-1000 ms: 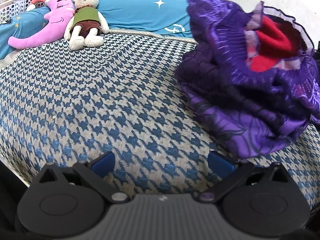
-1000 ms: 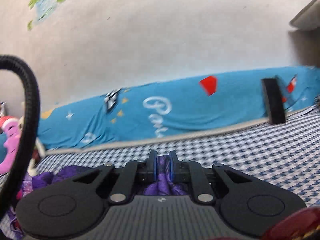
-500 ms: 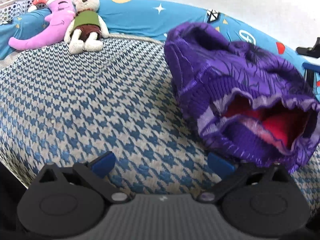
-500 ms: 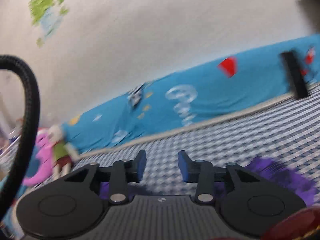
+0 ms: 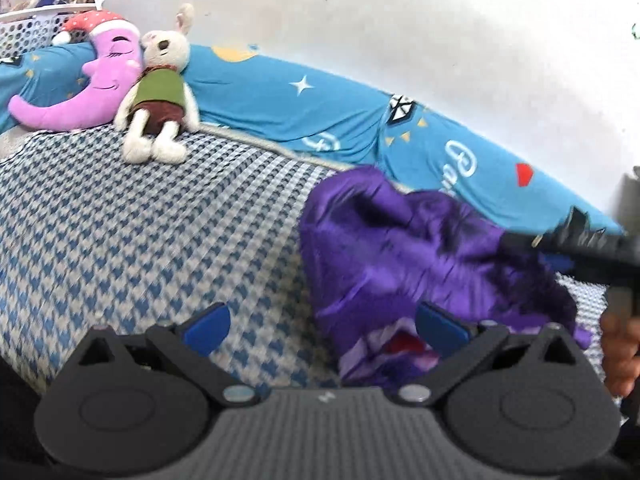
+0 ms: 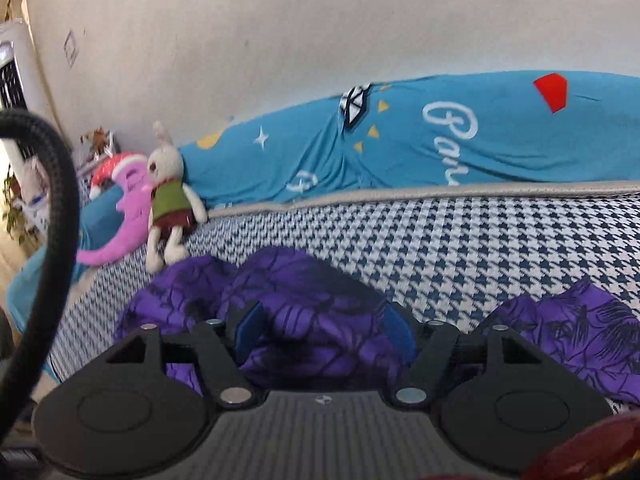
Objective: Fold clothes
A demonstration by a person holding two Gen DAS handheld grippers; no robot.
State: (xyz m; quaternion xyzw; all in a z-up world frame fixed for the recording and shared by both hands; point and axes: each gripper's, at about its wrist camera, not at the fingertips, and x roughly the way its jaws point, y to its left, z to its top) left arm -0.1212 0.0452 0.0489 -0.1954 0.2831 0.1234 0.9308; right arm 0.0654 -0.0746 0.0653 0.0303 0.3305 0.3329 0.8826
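A crumpled purple garment (image 5: 408, 248) with a dark pattern and a red lining (image 5: 400, 345) lies on the houndstooth bed cover (image 5: 140, 220). My left gripper (image 5: 324, 324) hangs open just above the cover, its right finger over the garment's near edge. In the right wrist view the same purple garment (image 6: 304, 304) is bunched under my right gripper (image 6: 324, 330), which is open with cloth lying between its blue pads. The right gripper's black body and a hand (image 5: 620, 344) show at the right edge of the left wrist view.
A white rabbit toy (image 5: 160, 92) and a pink moon cushion (image 5: 80, 88) rest at the head of the bed against a blue bolster (image 5: 320, 108). A white basket (image 5: 28, 32) stands far left. A black cable (image 6: 60, 216) crosses the right wrist view.
The right gripper went from shut on the purple garment to open and dropped low over it. The garment fell from hanging in the air to a heap on the bed.
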